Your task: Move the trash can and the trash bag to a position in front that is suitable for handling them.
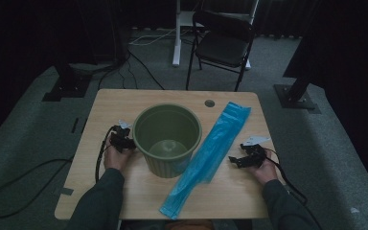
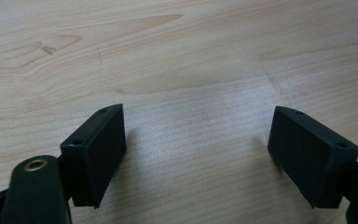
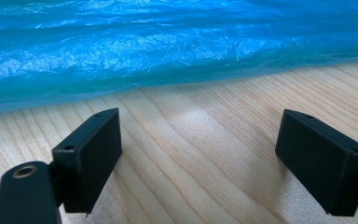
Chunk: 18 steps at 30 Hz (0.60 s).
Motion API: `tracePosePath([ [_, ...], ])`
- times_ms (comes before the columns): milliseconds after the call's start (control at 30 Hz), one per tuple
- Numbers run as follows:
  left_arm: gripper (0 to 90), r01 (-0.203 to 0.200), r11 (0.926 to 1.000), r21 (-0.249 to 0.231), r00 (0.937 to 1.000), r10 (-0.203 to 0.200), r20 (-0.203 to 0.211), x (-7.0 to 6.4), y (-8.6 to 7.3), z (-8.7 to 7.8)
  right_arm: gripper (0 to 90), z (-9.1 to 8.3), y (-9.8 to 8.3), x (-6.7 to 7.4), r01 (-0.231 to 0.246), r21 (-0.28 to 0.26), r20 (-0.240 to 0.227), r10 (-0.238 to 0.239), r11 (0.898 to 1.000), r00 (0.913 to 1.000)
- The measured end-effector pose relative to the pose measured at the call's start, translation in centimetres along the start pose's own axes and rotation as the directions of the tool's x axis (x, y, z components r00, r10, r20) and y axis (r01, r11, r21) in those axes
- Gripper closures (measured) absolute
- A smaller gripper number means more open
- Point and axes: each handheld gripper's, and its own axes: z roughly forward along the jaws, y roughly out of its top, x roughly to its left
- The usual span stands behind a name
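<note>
Plastic, a long blue bag (image 1: 211,151) folded into a flat strip, lies slantwise across the wooden table (image 1: 120,103), running from near the front edge up toward the far right corner, with its left side just beside the green bin (image 1: 166,139). That placement suits the work apparently in hand, lining the bin: the bag is within reach of both hands and the bin stands upright, mouth up and empty. The right gripper (image 1: 242,160) rests on the table just right of the bag's middle, pointed at it; in the right gripper view its jaws stand wide apart with bare wood between them and the crinkled blue film (image 3: 168,46) close ahead, so it holds nothing and looks set to take the bag's near edge. The left gripper (image 1: 122,141) lies at the bin's left side, close to its wall; in the left gripper view its jaws (image 2: 196,154) are likewise spread wide over bare tabletop, gripping nothing, probably waiting to steady the bin or help open the bag.
</note>
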Motion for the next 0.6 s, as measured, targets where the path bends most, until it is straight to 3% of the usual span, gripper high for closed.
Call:
tracePosePath([
  [67, 26.3, 0.0, 1.0, 0.003, 1.0, 0.0, 0.0, 0.1, 0.0, -0.2, 20.0, 0.0, 0.0, 0.0, -0.005, -0.005, 0.004, 0.005, 1.0, 1.0],
  [133, 40.7, -0.003, 1.0, 0.0, 1.0, 0.003, 0.007, 0.3, -0.1, -0.5, 34.3, -0.3, -0.1, 0.3, -0.01, -0.03, 0.008, 0.01, 1.0, 0.9999],
  [233, 50.6, 0.001, 0.9997, 0.024, 0.9999, -0.001, 0.016, 0.3, -0.1, -0.9, 47.5, -0.5, 0.0, 0.5, -0.015, -0.021, 0.017, 0.015, 1.0, 0.9997],
  [267, 51.4, 0.003, 0.9996, 0.029, 0.9993, -0.004, 0.037, 0.3, 0.0, -1.0, 51.7, -0.6, 0.2, 0.6, -0.021, -0.008, 0.023, 0.021, 1.0, 0.9995],
  [333, 54.0, 0.003, 0.9996, 0.029, 0.9993, -0.004, 0.037, 0.3, 0.0, -1.0, 51.7, -0.7, 0.3, 0.7, -0.023, 0.006, 0.027, 0.023, 1.0, 0.9994],
  [367, 54.0, 0.006, 0.9994, 0.034, 0.9949, -0.01, 0.1, 0.3, 0.0, -1.5, 57.9, -0.9, 0.7, 1.0, -0.025, 0.033, 0.036, 0.024, 0.999, 0.9991],
  [467, 54.1, -0.008, 0.9999, 0.01, 0.9899, 0.006, 0.141, -0.1, 0.1, -2.6, 58.8, -1.4, 1.5, 1.9, -0.003, 0.016, 0.034, 0.003, 1.0, 0.9994],
  [600, 53.9, -0.021, 0.9992, -0.033, 0.9858, 0.027, 0.166, -0.7, 0.1, -4.4, 58.3, -1.6, 2.6, 3.5, 0.04, 0.009, 0.01, -0.04, 0.999, 0.9991],
])
